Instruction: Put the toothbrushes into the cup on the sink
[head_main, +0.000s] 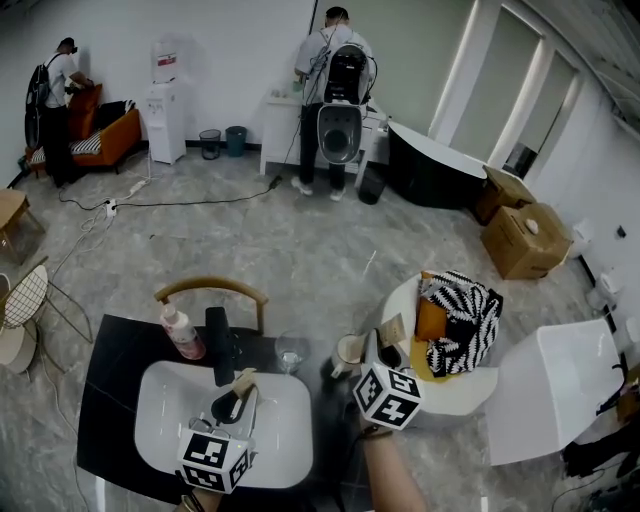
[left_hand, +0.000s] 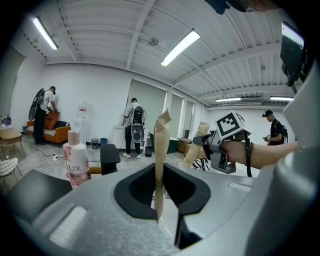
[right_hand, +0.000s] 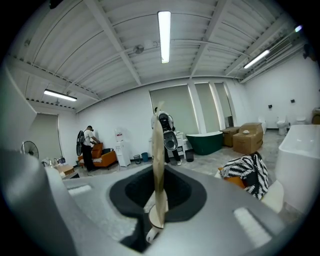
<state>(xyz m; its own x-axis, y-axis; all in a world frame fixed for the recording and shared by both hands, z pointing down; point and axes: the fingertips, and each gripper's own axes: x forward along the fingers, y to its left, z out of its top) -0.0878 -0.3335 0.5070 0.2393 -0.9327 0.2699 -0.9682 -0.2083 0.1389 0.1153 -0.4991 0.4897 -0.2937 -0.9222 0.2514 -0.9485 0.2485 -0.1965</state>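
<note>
Over the white sink basin (head_main: 285, 425) set in a black countertop (head_main: 110, 370), the left gripper (head_main: 233, 408) pinches a paper-wrapped toothbrush (head_main: 245, 384), which stands upright between its closed jaws, as the left gripper view confirms (left_hand: 161, 160). At the counter's right end, the right gripper (head_main: 384, 352) clamps a second wrapped toothbrush (head_main: 392, 328), also upright in its jaws (right_hand: 159, 170). The cup (head_main: 347, 352) stands on the counter just left of the right gripper, near a clear glass (head_main: 289, 354). A pink Lux bottle (head_main: 182, 332) and black faucet (head_main: 220, 345) stand behind the basin.
</note>
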